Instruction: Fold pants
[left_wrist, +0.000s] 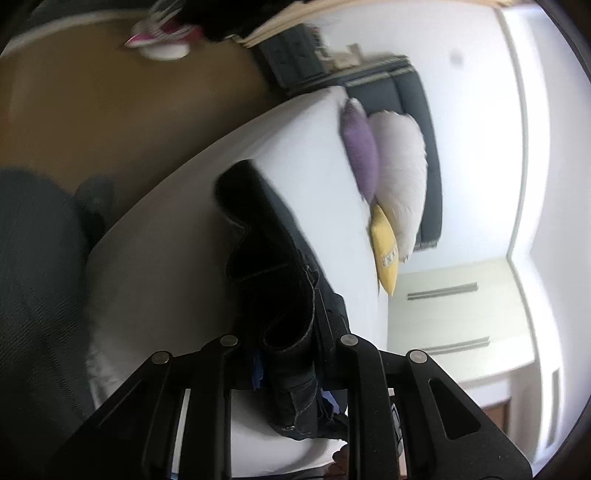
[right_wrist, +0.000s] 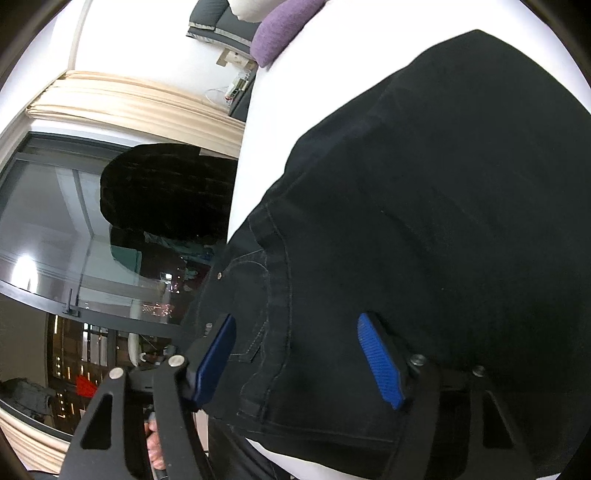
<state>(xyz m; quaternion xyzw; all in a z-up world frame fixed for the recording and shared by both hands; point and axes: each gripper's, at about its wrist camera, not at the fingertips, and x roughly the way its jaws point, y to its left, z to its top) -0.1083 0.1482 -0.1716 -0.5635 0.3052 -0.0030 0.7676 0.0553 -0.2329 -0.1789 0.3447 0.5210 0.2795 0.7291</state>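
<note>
Spread over the white bed (right_wrist: 273, 122), black pants (right_wrist: 424, 206), mostly flat on the right, waist end near the bed's edge. Judged early: no finished fold visible, halving and squaring both left. Right tool (right_wrist: 299, 363) gaping wide over the waistband seams, blue pads (right_wrist: 380, 360) clear of the cloth, gripping nothing. Left tool (left_wrist: 291, 369) pinched narrow on a bunched ridge of the pants, raised off the bed.

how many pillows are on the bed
3, all at the head of the bed: a purple pillow, a white pillow behind it, and a yellow pillow next to them. More may be hidden behind these.
</note>
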